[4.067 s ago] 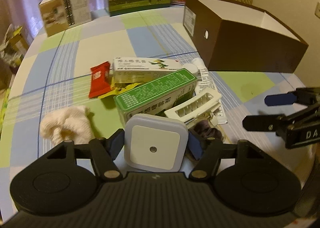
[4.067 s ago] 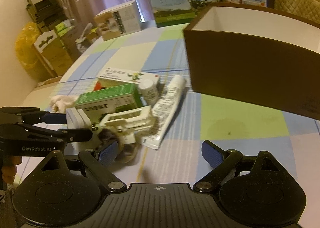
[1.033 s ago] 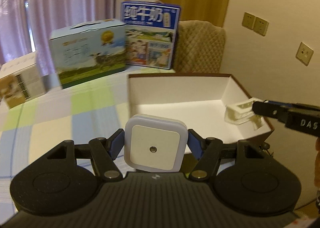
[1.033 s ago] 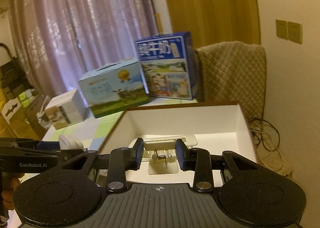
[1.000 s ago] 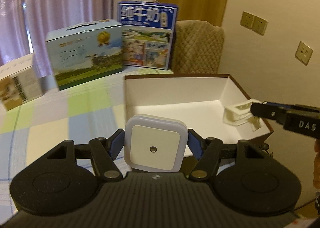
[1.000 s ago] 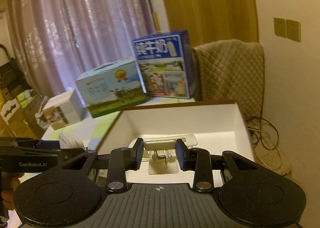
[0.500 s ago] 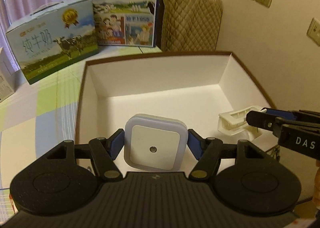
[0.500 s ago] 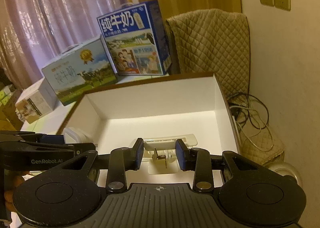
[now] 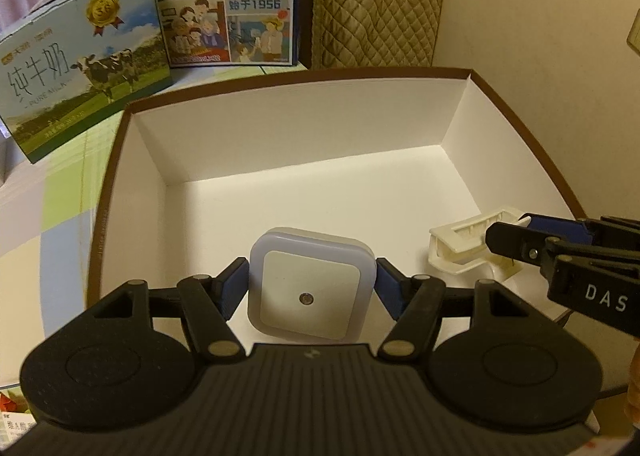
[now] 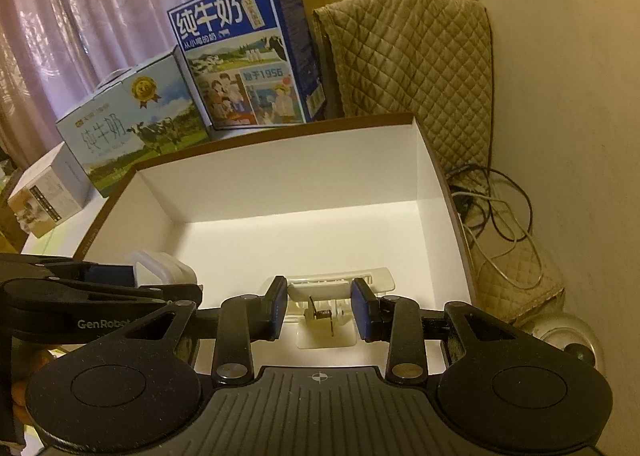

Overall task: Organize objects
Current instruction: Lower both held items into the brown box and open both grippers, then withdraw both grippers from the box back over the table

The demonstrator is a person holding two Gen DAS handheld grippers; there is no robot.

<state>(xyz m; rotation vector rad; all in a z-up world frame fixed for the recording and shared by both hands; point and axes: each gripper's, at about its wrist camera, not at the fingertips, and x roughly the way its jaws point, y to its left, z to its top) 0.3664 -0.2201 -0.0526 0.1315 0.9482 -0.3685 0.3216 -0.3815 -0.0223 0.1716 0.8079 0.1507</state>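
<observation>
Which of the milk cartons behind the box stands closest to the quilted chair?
The dark blue milk carton, standing right beside the quilted chair. The pale carton with the cow and gold medal sits further left, nearer the curtain.

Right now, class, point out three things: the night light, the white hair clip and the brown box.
night light (image 9: 310, 298), left wrist view, on its square front face.
white hair clip (image 10: 340, 290), right wrist view, on its top bar.
brown box (image 9: 304, 120), left wrist view, on its white far wall.
</observation>
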